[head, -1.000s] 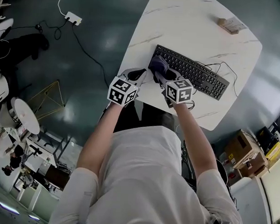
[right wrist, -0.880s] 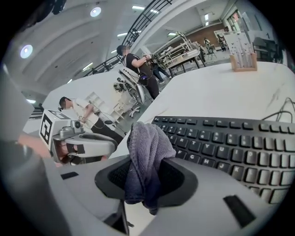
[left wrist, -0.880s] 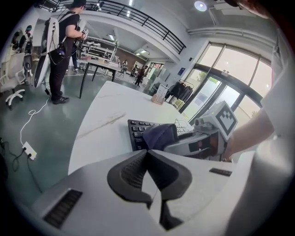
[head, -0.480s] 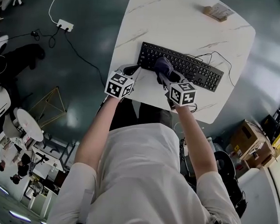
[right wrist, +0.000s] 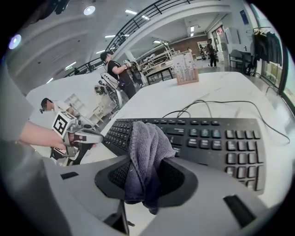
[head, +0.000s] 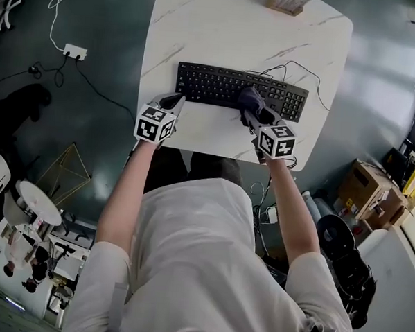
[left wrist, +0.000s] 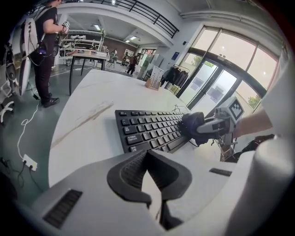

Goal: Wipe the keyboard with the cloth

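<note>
A black keyboard (head: 219, 85) lies across the white marble table (head: 201, 29). My right gripper (head: 252, 110) is shut on a bunched dark grey cloth (head: 250, 97), which presses on the keys right of the keyboard's middle. In the right gripper view the cloth (right wrist: 146, 150) hangs between the jaws over the keyboard (right wrist: 212, 138). My left gripper (head: 173, 99) is shut with nothing in it, on the table at the keyboard's front left corner. The left gripper view shows the keyboard (left wrist: 147, 130) ahead and the cloth (left wrist: 191, 125) at its far side.
The keyboard's cable (head: 290, 65) loops behind it toward the right edge. A small wooden block (head: 288, 1) sits at the table's far edge. A power strip (head: 75, 51) lies on the floor at left, cardboard boxes (head: 372, 195) at right. People stand far off.
My right gripper has slid the cloth rightward along the keys, from near the left end to past the middle. The left gripper stays by the front left corner.
</note>
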`<state>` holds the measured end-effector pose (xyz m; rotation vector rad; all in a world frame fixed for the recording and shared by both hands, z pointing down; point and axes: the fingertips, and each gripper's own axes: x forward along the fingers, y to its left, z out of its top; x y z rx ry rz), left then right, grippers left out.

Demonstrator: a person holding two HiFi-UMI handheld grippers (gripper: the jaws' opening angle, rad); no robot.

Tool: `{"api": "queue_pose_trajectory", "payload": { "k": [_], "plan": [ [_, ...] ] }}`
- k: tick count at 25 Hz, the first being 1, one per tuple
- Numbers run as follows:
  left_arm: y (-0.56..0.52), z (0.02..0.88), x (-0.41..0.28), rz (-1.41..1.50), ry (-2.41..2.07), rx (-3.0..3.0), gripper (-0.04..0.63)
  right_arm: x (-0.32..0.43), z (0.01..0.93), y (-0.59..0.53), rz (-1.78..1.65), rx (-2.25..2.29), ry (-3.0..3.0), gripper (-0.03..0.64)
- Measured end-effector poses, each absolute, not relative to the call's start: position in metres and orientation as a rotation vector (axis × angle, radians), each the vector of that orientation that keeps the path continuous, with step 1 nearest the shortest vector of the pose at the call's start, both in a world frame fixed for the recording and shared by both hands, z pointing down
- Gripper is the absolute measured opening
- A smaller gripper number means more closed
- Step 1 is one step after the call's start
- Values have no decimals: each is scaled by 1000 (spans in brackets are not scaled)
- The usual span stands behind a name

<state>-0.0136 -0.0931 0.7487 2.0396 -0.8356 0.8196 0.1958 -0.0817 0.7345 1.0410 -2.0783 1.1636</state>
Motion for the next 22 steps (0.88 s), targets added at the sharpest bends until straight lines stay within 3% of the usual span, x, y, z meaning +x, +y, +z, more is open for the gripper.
{"api": "queue_pose_trajectory", "payload": {
  "k": [10,22],
  "plan": [
    [-94,751,-12,854,-804,2027,8,311,735,-84,1185,1233,-1947,153],
    [-95,752,-14,875,-811,1995,8,393,736,-79,1134,1263,-1888,153]
  ]
}}
